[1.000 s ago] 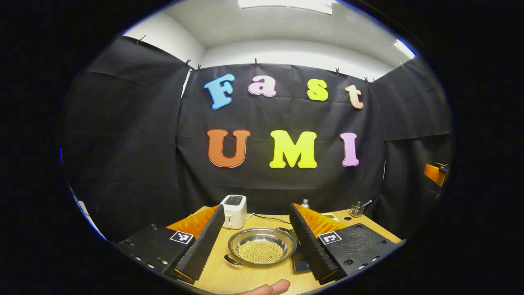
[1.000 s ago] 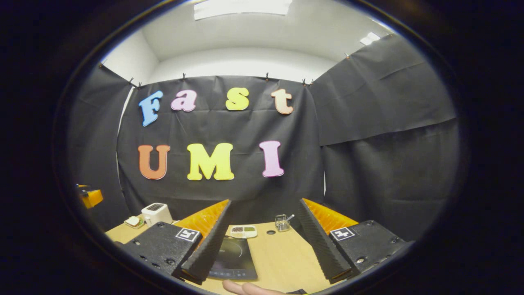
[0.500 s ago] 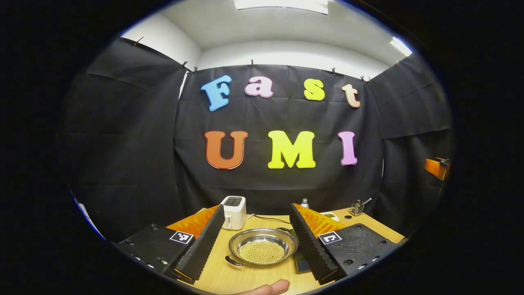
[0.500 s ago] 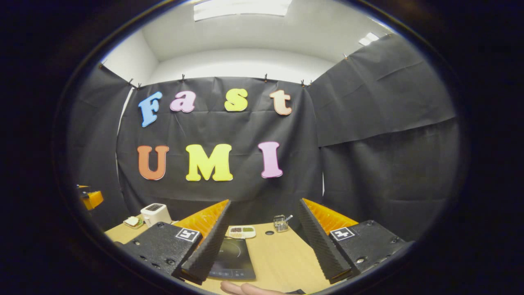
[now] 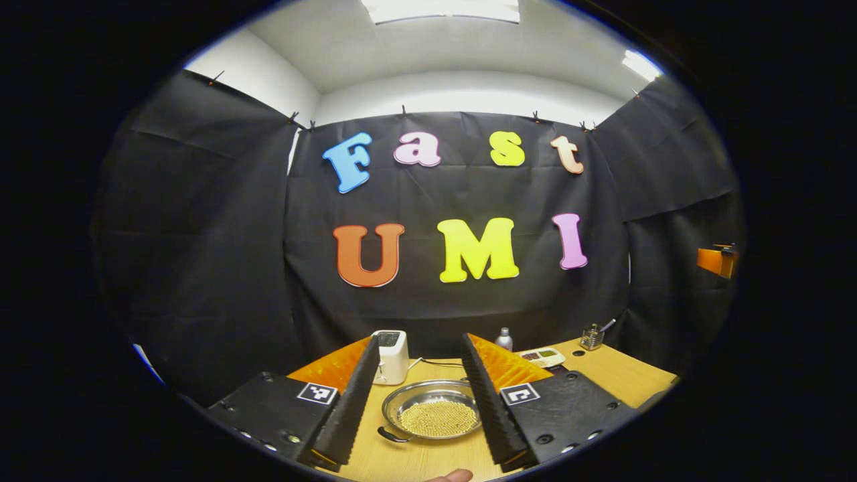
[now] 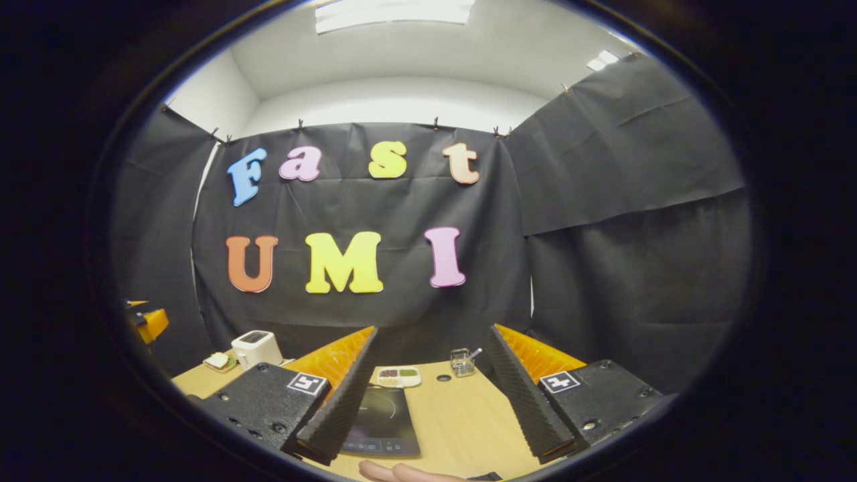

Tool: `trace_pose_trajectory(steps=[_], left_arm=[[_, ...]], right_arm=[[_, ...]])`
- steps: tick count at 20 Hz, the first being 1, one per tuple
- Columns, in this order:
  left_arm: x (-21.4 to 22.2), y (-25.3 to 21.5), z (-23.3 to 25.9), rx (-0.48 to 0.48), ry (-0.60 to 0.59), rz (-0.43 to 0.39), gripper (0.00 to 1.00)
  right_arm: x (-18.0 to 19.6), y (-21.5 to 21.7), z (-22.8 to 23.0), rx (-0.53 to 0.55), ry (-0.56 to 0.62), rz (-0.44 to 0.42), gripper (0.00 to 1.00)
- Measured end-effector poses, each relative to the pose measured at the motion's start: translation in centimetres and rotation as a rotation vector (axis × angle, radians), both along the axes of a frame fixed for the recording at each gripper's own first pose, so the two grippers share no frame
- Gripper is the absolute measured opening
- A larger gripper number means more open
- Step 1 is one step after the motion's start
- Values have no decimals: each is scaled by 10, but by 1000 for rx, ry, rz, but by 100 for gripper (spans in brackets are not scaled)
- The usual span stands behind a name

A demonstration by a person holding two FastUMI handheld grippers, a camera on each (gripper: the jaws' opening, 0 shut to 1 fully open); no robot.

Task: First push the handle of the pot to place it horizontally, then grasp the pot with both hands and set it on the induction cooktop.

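In the left gripper view a shallow steel pot (image 5: pixel 432 415) holding small yellow beads rests on the wooden table (image 5: pixel 622 375). One dark handle (image 5: pixel 392 436) points to the front left; its far side is hidden behind a finger. My left gripper (image 5: pixel 420 458) hovers open in front of the pot, which sits framed between the fingers. In the right gripper view the black induction cooktop (image 6: pixel 381 422) lies flat on the table, partly behind the left finger. Open and holding nothing, my right gripper (image 6: pixel 435 452) hangs just before it.
A white toaster (image 5: pixel 390 355), a small bottle (image 5: pixel 503 339), a compartment dish (image 5: pixel 543 356) and a wire holder (image 5: pixel 590 336) stand at the table's back. The right gripper view also shows a small plate (image 6: pixel 218 361) by the toaster (image 6: pixel 255 348). A hand (image 6: pixel 402 472) is at the bottom edge.
The left gripper's fingers have come a little closer together and its view has shifted slightly, with the pot still between them. The right gripper has hardly moved.
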State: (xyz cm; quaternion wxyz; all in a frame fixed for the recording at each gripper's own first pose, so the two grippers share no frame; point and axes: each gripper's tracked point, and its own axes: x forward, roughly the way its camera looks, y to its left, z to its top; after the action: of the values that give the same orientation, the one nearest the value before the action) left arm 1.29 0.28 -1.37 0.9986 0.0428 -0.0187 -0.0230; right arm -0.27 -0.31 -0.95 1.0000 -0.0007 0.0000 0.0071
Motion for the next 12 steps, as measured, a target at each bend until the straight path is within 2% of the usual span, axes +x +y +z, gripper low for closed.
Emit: trace_pose_trajectory(steps=[1,2,3,5,6,7,8,12], left_arm=[[2,-2,-6,-16,20,-16,56],[3,-5,-8,-31,31,-30,60],[4,-7,-7,-45,37,-46,44],[6,1,-11,-62,49,-28,13],[8,8,-15,-62,60,-5,14],[11,8,-24,-47,87,-2,0],[-4,13,-28,-28,104,4,1],[23,12,-56,-29,172,2,0]], right_arm=[[0,1,0,-1,1,3,96],[0,1,-1,0,1,5,96],[0,2,-1,0,0,8,96],[0,4,-1,-1,-2,12,96],[0,5,-2,-2,-3,13,96],[0,5,-2,-4,-2,16,96],[0,6,-1,-5,-2,18,96],[-1,7,-2,-8,-6,23,96]])
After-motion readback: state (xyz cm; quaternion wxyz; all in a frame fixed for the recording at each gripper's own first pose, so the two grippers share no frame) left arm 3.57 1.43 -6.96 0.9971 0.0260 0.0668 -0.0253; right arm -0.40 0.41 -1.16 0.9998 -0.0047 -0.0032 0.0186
